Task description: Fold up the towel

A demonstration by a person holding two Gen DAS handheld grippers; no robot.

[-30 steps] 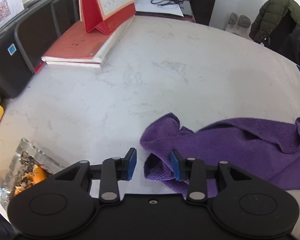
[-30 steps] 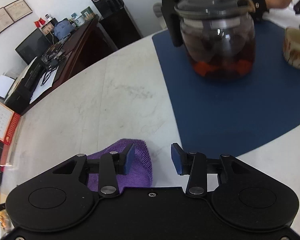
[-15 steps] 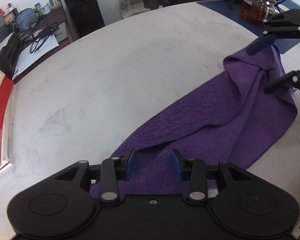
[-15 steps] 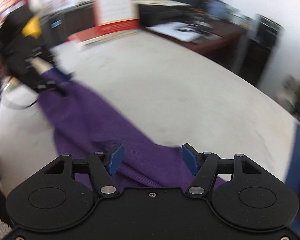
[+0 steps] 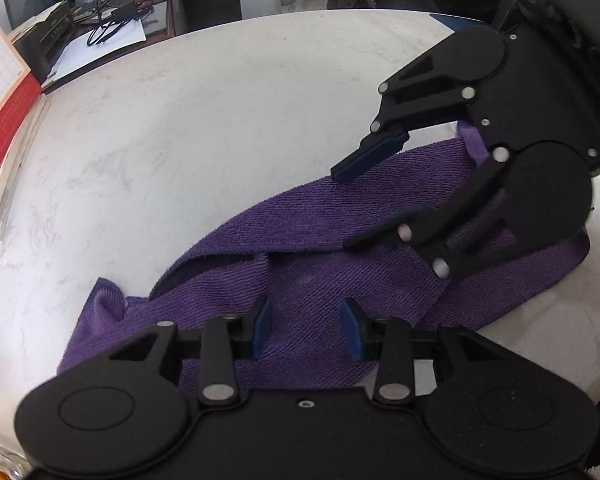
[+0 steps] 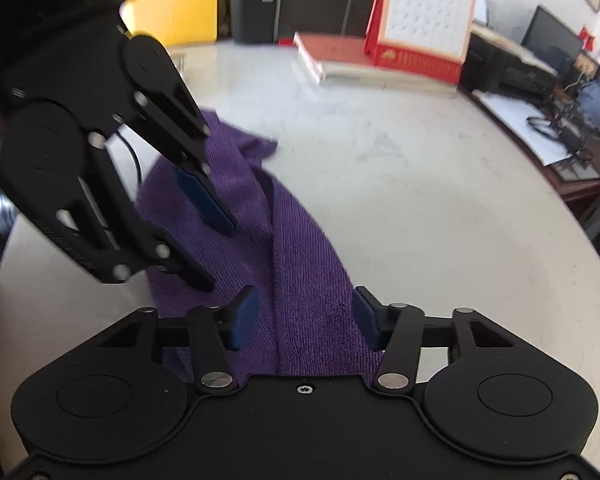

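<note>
White marble tabletop [image 5: 204, 128] carried the purple towel [image 5: 308, 264], bunched lengthwise along its near side. We held the left gripper [image 5: 306, 330] and right gripper [image 6: 306, 316] just above it from opposite ends, both sets of fingers spread apart, gripping nothing.

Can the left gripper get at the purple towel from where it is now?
Probably yes: the left gripper is open with the purple towel directly between and ahead of its fingers; the right gripper is farther along.
</note>
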